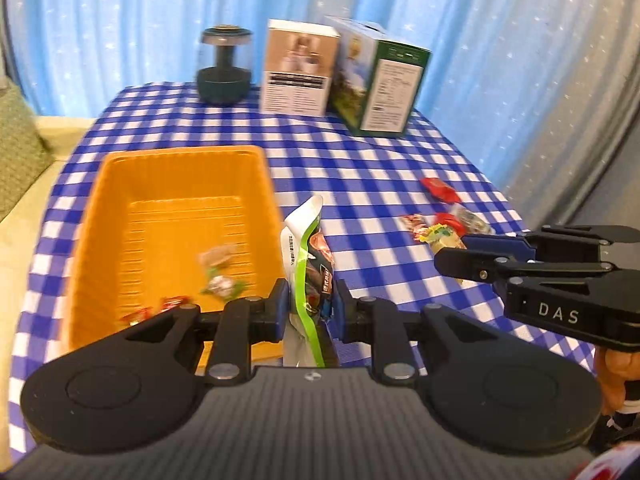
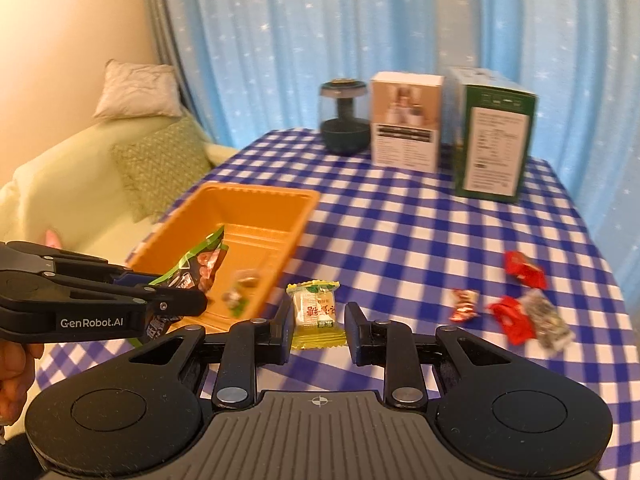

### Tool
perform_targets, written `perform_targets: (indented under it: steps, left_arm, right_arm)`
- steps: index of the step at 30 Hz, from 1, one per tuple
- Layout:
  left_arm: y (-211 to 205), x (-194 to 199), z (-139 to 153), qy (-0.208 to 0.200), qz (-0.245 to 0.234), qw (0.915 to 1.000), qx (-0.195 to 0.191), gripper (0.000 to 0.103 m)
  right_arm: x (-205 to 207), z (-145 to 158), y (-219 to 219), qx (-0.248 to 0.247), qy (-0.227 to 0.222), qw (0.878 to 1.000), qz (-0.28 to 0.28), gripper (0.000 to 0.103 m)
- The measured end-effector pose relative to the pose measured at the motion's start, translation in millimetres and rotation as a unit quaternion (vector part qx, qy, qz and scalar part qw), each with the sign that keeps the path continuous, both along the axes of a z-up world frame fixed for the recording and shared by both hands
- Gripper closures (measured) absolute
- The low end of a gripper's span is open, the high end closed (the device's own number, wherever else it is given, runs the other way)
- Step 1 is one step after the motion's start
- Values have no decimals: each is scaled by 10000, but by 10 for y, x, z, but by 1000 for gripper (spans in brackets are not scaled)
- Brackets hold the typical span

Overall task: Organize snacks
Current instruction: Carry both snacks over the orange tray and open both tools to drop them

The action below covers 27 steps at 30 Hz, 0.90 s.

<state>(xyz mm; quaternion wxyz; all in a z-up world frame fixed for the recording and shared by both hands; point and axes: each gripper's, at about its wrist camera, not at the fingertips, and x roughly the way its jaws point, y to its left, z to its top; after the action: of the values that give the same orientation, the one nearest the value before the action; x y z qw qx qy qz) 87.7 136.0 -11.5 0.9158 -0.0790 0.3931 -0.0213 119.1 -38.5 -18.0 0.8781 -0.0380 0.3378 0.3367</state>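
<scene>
My left gripper (image 1: 310, 292) is shut on a green-and-white snack packet (image 1: 306, 264) that stands upright between its pads, just right of the orange basket (image 1: 100, 208). Several small candies (image 1: 218, 278) lie in the basket. My right gripper (image 2: 319, 312) is shut on a yellow-wrapped candy (image 2: 318, 308), held above the checked cloth near the basket (image 2: 256, 192). In the right wrist view the left gripper (image 2: 192, 300) holds its packet (image 2: 202, 266) over the basket's near corner. The left wrist view shows the right gripper (image 1: 452, 248) with the candy (image 1: 442, 240).
Loose red packets (image 2: 524, 268) and a grey one (image 2: 546, 318) lie on the blue-checked table (image 2: 400, 232) at the right. A dark jar (image 2: 344, 120), a white box (image 2: 406, 124) and a green box (image 2: 494, 140) stand at the back. A sofa (image 2: 80, 184) is to the left.
</scene>
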Motion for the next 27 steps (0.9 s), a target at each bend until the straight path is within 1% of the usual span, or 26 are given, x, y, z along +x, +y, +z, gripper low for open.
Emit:
perform_targets:
  steps: [6,14,21,27]
  left_arm:
    - [326,-114,-24,42,266,9996,13,83]
    - [670,-175,-95,104,449,9989,53,83]
    - [950,-116,-175,202,551,9982,156,83]
    - [1141,24,-213,256,569,9978,237,83]
  right_arm:
    - [-7,-35,336,11,56,9997,236,76]
    - [14,-82,680,-12,123,9991,410,76]
    - [75,-165,913,-56,188,9985,505,76]
    - [154,-263,1076,-88,268,9982,535,76]
